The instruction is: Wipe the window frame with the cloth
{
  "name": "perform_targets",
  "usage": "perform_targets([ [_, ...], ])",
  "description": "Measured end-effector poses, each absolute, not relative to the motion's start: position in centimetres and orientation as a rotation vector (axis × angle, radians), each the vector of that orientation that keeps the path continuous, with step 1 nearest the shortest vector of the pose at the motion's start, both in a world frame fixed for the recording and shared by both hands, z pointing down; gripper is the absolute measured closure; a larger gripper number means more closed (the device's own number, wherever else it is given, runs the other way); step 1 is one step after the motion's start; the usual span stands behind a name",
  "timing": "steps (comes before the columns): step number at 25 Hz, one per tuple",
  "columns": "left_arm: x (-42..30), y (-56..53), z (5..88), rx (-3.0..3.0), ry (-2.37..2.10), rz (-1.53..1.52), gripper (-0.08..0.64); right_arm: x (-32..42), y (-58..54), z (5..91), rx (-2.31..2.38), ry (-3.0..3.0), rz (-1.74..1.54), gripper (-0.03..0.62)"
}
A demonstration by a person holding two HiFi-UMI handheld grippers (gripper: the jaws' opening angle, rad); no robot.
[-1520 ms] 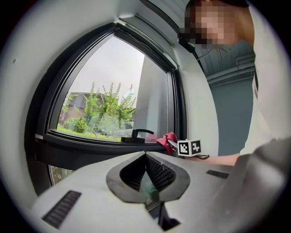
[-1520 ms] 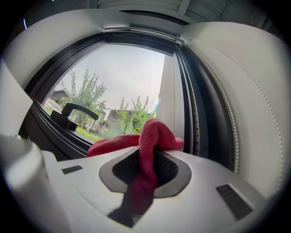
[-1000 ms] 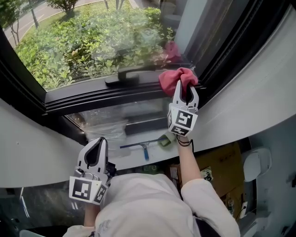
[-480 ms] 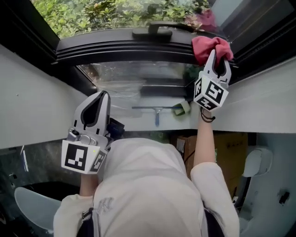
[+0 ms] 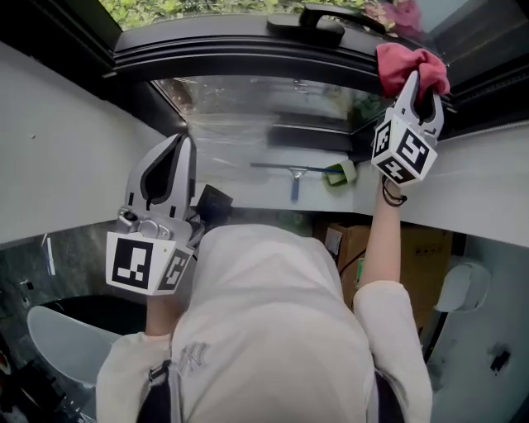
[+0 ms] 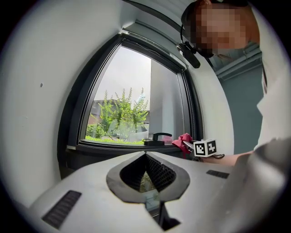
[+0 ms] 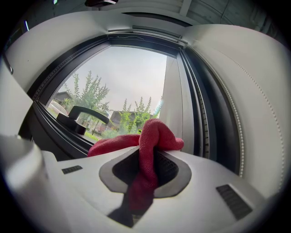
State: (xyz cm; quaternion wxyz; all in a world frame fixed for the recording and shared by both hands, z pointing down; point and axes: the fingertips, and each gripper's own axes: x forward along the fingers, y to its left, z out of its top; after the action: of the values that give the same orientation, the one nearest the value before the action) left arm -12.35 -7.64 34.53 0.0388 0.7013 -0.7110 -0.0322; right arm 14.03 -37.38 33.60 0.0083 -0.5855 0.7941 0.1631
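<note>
A red cloth (image 5: 407,61) is bunched against the black window frame (image 5: 240,51) at its lower right corner, just right of the black handle (image 5: 311,18). My right gripper (image 5: 420,79) is shut on the cloth and is held up to the frame. In the right gripper view the cloth (image 7: 153,135) hangs folded between the jaws of the right gripper (image 7: 152,149), with the handle (image 7: 83,114) to the left. My left gripper (image 5: 183,144) is shut on nothing, low beside the person's chest. Its own view shows the left gripper (image 6: 145,155) pointing at the frame (image 6: 113,146) and the cloth (image 6: 184,138).
A blue squeegee (image 5: 293,173) and a green sponge (image 5: 341,172) lie on the sill below the glass. White curved wall panels (image 5: 58,149) flank the window. A cardboard box (image 5: 421,248) stands below the sill at right. The person's torso (image 5: 273,330) fills the lower head view.
The head view has tilted down, so the window has slid to the top edge. The right gripper keeps the cloth at the frame's corner, slightly further right of the handle. The left gripper stays low.
</note>
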Motion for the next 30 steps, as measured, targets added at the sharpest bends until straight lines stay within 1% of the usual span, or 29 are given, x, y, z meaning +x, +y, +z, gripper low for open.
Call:
perform_targets([
  [30, -11.8, -7.2, 34.0, 2.186, -2.156, -0.138, 0.551, 11.5, -36.1, 33.6, -1.782, 2.506, 0.53, 0.509],
])
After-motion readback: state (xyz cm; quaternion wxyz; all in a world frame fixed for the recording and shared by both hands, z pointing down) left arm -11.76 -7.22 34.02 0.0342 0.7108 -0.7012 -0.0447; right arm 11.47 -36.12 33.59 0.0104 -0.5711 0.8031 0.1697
